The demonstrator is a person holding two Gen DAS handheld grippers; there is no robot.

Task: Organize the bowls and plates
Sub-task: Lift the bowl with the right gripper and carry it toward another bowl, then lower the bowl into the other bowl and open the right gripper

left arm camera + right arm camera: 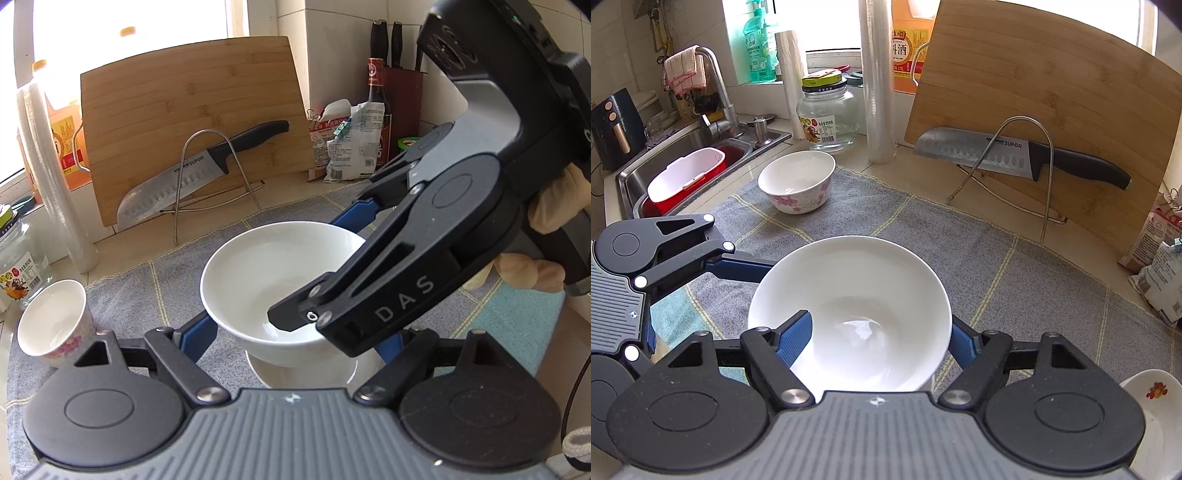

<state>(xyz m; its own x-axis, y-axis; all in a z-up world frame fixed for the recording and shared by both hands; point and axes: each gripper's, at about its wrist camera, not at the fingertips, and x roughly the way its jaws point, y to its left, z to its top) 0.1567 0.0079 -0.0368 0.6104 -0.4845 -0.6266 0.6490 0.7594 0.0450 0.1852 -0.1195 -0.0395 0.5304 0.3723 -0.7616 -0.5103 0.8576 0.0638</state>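
Observation:
A plain white bowl [273,280] [849,310] sits on top of another white dish [310,373] on the grey cloth. My right gripper [882,343] is shut on the bowl's rim: its left finger is inside the bowl and its right finger outside. My left gripper [291,339] is open with its blue fingers on either side of the bowl's base. It also shows at the left of the right wrist view [713,266]. A flowered bowl [798,181] [55,321] stands on the cloth's far left.
A bamboo cutting board [1052,110] leans on a wire rack with a large knife [1015,155] across it. A glass jar [827,114], film rolls and bottles stand behind. The sink [683,162] holds a red-and-white tub. A small patterned dish [1156,413] lies at the right.

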